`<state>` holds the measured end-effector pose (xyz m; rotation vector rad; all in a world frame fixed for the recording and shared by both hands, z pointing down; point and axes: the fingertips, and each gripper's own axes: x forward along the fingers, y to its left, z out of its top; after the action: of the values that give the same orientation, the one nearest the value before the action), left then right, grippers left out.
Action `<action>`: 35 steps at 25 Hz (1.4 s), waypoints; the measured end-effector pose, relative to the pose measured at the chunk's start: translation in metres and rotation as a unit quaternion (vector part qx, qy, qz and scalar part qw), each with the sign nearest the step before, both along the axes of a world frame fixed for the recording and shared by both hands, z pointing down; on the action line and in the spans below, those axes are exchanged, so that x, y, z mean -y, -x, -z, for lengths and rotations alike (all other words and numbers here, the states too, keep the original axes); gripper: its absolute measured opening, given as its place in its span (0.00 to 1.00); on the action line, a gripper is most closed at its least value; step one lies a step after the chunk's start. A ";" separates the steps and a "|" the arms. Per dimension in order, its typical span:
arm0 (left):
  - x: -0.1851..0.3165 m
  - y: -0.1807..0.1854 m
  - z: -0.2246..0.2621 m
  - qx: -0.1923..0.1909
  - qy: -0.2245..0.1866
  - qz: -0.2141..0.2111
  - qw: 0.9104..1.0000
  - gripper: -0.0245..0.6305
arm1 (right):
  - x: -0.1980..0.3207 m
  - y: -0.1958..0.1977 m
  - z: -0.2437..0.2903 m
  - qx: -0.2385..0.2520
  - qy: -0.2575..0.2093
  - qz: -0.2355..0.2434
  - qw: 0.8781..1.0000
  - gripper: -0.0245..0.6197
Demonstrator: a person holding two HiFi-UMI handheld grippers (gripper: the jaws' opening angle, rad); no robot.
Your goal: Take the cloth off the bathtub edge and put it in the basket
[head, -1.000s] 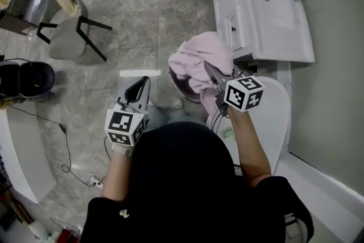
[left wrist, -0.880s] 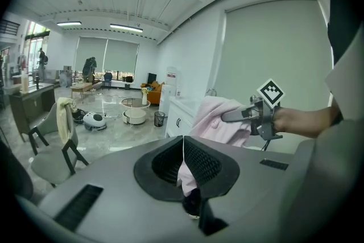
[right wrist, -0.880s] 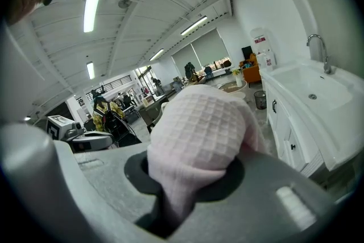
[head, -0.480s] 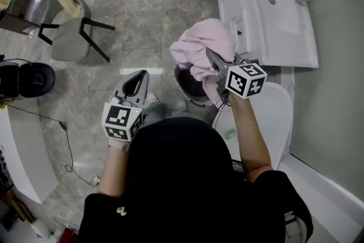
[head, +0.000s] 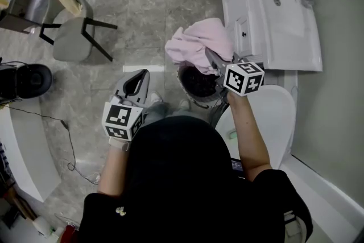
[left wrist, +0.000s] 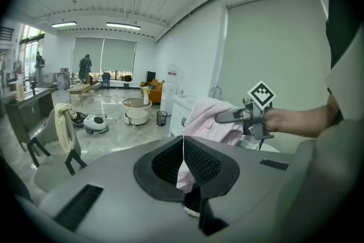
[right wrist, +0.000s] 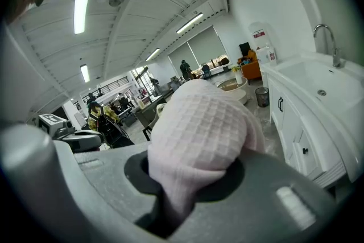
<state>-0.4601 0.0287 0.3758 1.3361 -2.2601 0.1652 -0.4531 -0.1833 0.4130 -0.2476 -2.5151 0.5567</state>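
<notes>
In the head view my right gripper [head: 211, 58] is shut on a bunched pink waffle cloth [head: 198, 44]. It holds the cloth over the far rim of a dark round basket [head: 198, 83] on the floor, whose inside shows below. The right gripper view has the cloth [right wrist: 199, 134] filling the space between the jaws of that gripper [right wrist: 170, 202]. My left gripper [head: 139, 80] hovers left of the basket, its jaws together and nothing in them. The left gripper view shows its pads meeting [left wrist: 183, 148], with the cloth [left wrist: 213, 119] and the right gripper [left wrist: 223, 118] beyond.
A white vanity with a sink [head: 267, 8] stands just right of the basket, and a white toilet [head: 276, 116] lies under my right arm. A grey chair [head: 71, 34], a black round object [head: 25, 79] and a floor cable [head: 65, 139] are at the left.
The right gripper has carried the cloth up-frame. The cloth hung over the basket's mouth before; now the basket's inside shows beneath it. The left gripper has barely moved.
</notes>
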 end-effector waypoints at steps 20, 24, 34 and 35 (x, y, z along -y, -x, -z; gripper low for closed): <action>0.010 -0.043 -0.023 -0.025 0.027 -0.030 0.999 0.06 | 0.006 -0.097 -0.091 -0.096 0.020 -0.041 0.994 0.18; 0.014 -0.056 -0.028 -0.027 0.041 -0.036 0.998 0.06 | 0.013 -0.115 -0.127 -0.124 0.019 -0.044 0.991 0.18; 0.000 -0.075 -0.049 -0.041 0.078 -0.023 0.996 0.06 | 0.017 -0.131 -0.239 -0.202 0.025 -0.039 0.978 0.18; -0.002 -0.076 -0.053 -0.043 0.080 -0.020 0.996 0.06 | 0.016 -0.133 -0.251 -0.209 0.027 -0.036 0.977 0.18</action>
<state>-0.3839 0.0305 0.4283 1.2787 -2.1027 0.2913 -0.3205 -0.1989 0.6644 -0.0509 -2.1080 0.6334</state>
